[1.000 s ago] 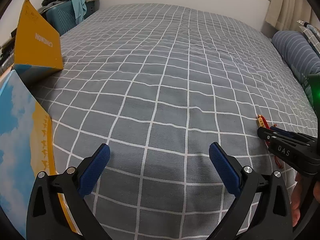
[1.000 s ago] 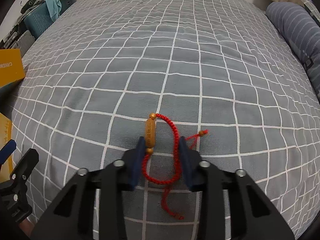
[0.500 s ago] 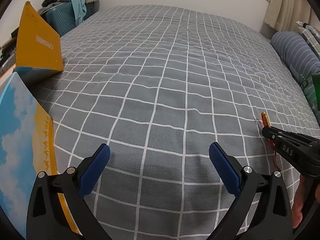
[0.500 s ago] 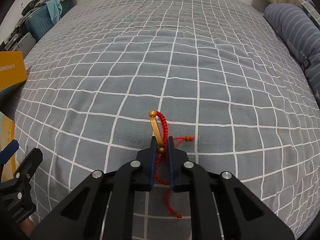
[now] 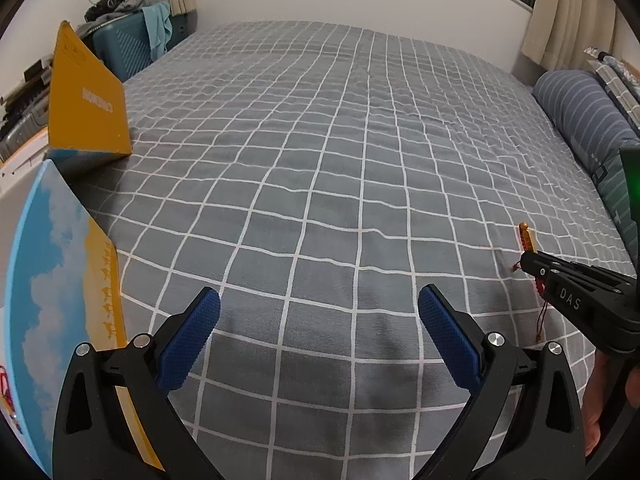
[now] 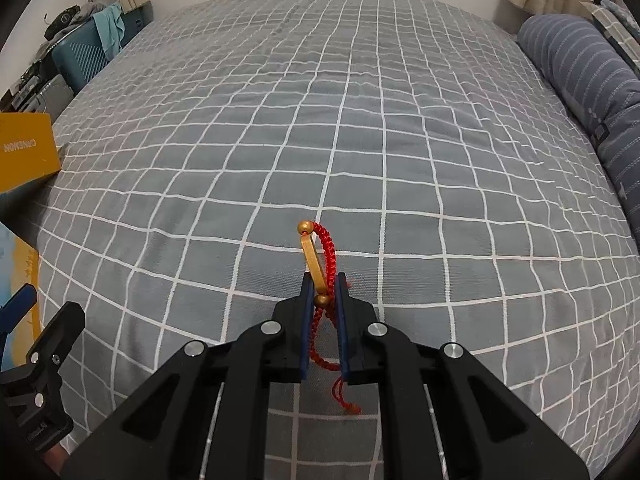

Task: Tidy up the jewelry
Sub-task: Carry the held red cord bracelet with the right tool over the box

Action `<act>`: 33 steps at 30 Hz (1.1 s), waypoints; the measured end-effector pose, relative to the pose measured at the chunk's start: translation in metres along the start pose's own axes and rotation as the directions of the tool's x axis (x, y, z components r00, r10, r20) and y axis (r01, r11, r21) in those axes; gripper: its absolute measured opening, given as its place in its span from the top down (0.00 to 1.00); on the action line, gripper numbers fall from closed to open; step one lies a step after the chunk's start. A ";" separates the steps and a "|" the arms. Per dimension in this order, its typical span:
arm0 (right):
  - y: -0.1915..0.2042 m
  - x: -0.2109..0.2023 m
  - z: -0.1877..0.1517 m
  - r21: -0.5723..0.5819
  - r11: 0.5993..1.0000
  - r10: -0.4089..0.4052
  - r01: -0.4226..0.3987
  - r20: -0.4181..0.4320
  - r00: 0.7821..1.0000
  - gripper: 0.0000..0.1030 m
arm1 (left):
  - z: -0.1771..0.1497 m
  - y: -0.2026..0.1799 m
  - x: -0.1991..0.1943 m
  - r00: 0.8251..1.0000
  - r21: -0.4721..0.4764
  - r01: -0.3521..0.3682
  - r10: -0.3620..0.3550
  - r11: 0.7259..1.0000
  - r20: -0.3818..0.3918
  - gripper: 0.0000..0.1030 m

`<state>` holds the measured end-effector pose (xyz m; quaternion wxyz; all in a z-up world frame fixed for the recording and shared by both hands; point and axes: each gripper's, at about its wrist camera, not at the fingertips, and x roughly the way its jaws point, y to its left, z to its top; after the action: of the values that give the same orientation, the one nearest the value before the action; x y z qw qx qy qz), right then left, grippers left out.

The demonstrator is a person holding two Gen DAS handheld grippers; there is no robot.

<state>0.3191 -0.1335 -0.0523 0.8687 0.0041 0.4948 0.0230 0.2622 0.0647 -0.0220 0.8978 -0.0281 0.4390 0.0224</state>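
Observation:
A red braided cord bracelet (image 6: 322, 256) with a gold bar and gold beads is pinched in my right gripper (image 6: 323, 286), which is shut on it just above the grey checked bedspread (image 6: 360, 120). The cord tails hang below the jaws. In the left wrist view the bracelet (image 5: 527, 240) sticks out of the right gripper (image 5: 528, 258) at the far right. My left gripper (image 5: 318, 312) is open and empty, low over the bedspread (image 5: 320, 160), to the left of the right one.
An open box with a yellow lid (image 5: 86, 100) and a blue-sky printed panel (image 5: 44, 280) stands at the bed's left edge. A striped blue pillow (image 6: 580, 68) lies at the right. A teal suitcase (image 5: 124, 48) with clothes stands beyond the bed's far left.
My right gripper closed on the bracelet, which lay flat between open jaws a second ago, and has lifted it slightly so the gold bar stands upright. The left gripper has stayed open and still.

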 end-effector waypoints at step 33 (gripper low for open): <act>0.063 -0.127 -0.047 -0.083 0.997 0.022 -0.005 0.209 0.978 0.90 | -0.028 0.053 -0.132 0.989 -0.063 -0.035 0.044 0.997 0.141 0.05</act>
<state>0.2119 -0.0765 0.0351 0.9152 -0.0261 0.3992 0.0487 0.1561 0.1134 0.0633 0.9249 -0.0448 0.3736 0.0554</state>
